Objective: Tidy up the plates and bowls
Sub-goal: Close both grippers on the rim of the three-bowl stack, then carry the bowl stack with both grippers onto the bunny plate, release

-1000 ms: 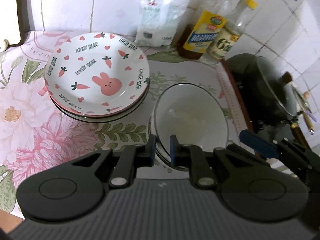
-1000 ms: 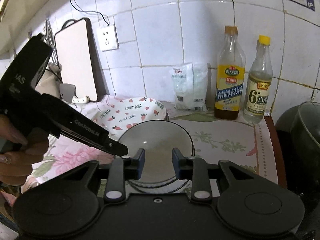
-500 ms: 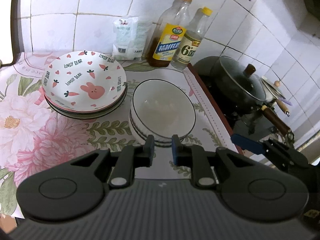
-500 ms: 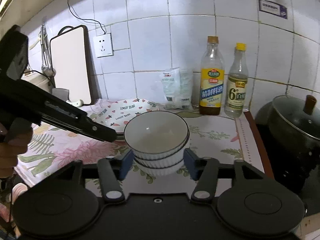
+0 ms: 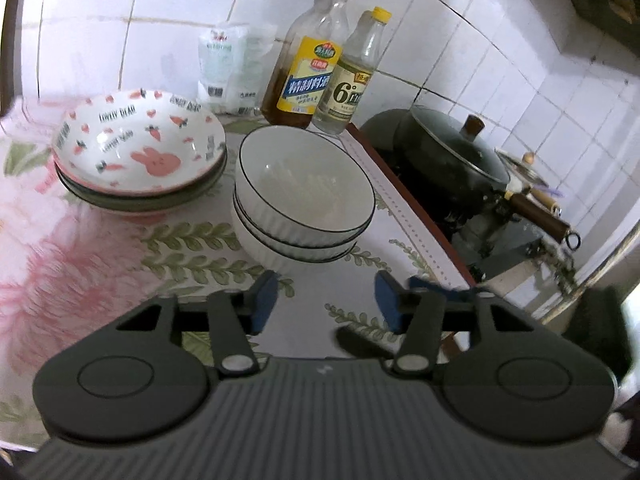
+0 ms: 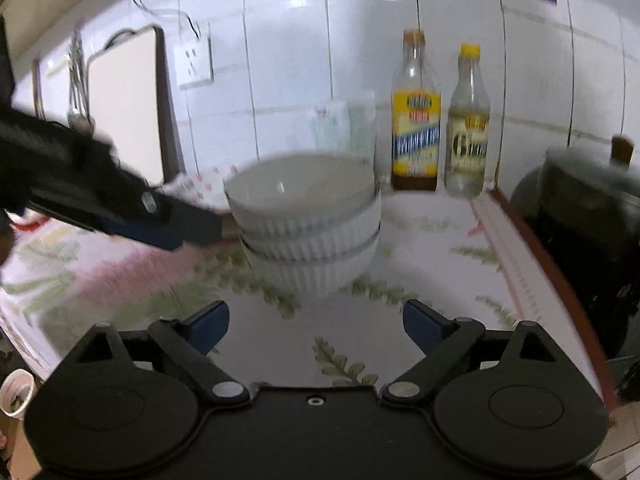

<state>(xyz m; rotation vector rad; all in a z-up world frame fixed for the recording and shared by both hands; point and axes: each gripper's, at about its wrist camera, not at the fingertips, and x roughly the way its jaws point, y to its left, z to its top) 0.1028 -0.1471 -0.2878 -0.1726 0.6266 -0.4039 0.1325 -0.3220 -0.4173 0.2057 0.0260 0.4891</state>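
A stack of white ribbed bowls with dark rims stands on the floral cloth, also in the right wrist view as the bowl stack. To its left sits a stack of plates, the top one printed with a pink rabbit and carrots. My left gripper hovers short of the bowls, its jaws opening with nothing between them. My right gripper is low in front of the bowls, jaws opening wide and empty. The left gripper's body crosses the right wrist view at the left.
Two bottles and a white bag stand against the tiled wall. A dark lidded pot sits on the stove to the right, past the counter's red edge. A cutting board leans on the wall at left.
Both grippers have backed off from the bowl stack and their jaws have spread apart. The right gripper has dropped lower, so the bowls now appear from the side.
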